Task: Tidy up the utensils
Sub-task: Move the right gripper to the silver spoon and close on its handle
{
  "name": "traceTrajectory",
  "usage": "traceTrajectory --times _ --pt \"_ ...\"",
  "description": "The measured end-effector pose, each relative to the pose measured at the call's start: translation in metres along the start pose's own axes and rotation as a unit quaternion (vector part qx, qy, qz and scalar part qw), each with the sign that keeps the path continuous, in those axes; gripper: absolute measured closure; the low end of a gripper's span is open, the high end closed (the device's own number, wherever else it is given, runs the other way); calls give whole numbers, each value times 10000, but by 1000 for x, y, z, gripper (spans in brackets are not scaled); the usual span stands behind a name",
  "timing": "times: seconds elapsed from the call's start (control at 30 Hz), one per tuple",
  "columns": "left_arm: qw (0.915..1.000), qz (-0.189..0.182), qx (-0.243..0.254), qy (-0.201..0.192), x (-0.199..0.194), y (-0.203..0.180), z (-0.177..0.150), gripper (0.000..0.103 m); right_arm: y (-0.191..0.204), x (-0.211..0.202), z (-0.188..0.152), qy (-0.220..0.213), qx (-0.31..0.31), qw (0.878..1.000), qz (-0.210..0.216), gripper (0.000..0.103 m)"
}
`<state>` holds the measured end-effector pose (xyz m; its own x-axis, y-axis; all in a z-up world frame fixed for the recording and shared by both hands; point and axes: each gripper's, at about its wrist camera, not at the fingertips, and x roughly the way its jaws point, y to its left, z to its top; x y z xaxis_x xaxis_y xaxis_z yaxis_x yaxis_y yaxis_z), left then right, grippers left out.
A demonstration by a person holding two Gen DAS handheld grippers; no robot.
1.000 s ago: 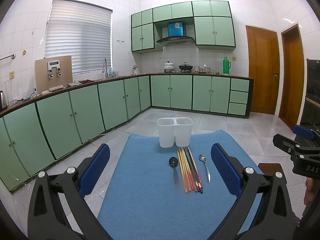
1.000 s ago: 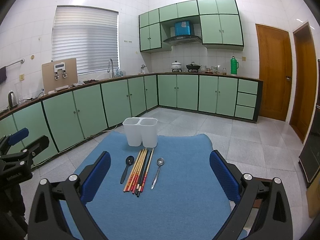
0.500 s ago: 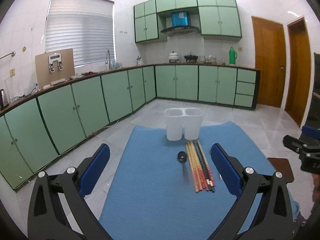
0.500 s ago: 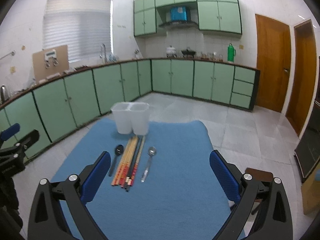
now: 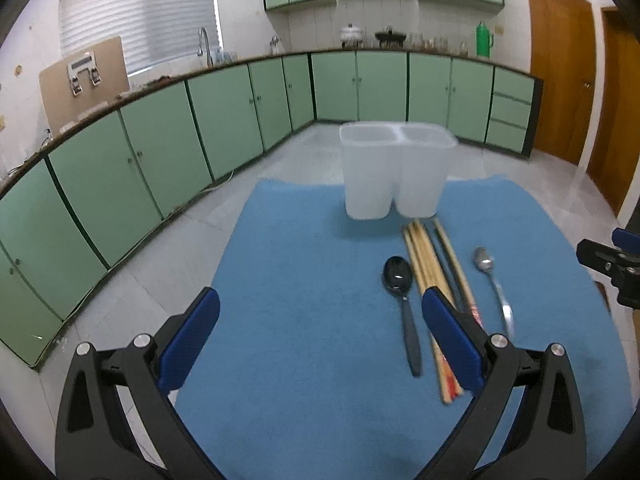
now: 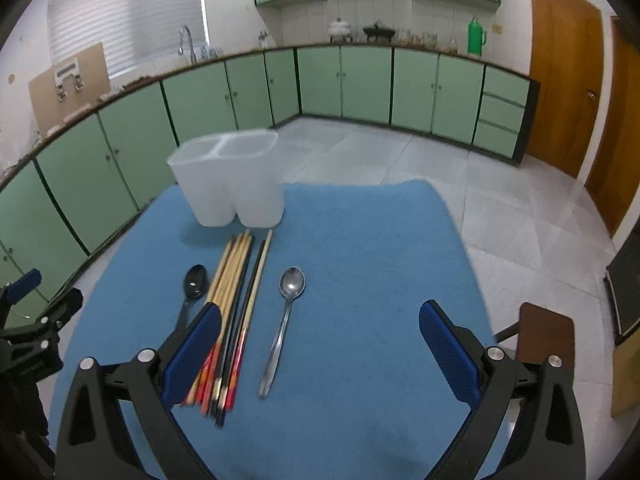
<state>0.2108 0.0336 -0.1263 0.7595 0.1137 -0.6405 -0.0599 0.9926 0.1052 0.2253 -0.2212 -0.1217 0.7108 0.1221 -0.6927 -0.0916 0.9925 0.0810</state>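
On the blue tabletop [image 5: 304,344] both spread, empty claws have come nearer than before: left claw [image 5: 320,328], then black spoon [image 5: 400,280], chopsticks [image 6: 236,304], metal spoon [image 6: 286,312], right claw [image 6: 320,332]. Behind them stands the white holder [image 5: 394,172], now larger.

My feeds are evenly lit, apparently from overhead, with soft daylight through the blinds [image 5: 136,20]. Motion blur smears the white holder [image 5: 394,172] and the steel spoon [image 5: 494,292]. The fisheye bends the cabinets [image 6: 120,140], and corners vignette black.
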Motion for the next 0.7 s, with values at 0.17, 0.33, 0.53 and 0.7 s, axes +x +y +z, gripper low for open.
traceTrajectory --times 0.17,0.33,0.53,0.7 --pt "9993 -30 -55 367 47 3 6 5 5 63 7 461 45 9989 116 18" --pt "9979 -71 -184 622 74 8 8 5 5 108 7 917 255 9953 202 30" --pt "9970 -164 -105 749 92 -1 9 5 7 135 4 1237 383 9915 111 44" --pt "9954 -376 -4 877 105 -17 11 5 18 136 4 1192 219 9925 139 76"
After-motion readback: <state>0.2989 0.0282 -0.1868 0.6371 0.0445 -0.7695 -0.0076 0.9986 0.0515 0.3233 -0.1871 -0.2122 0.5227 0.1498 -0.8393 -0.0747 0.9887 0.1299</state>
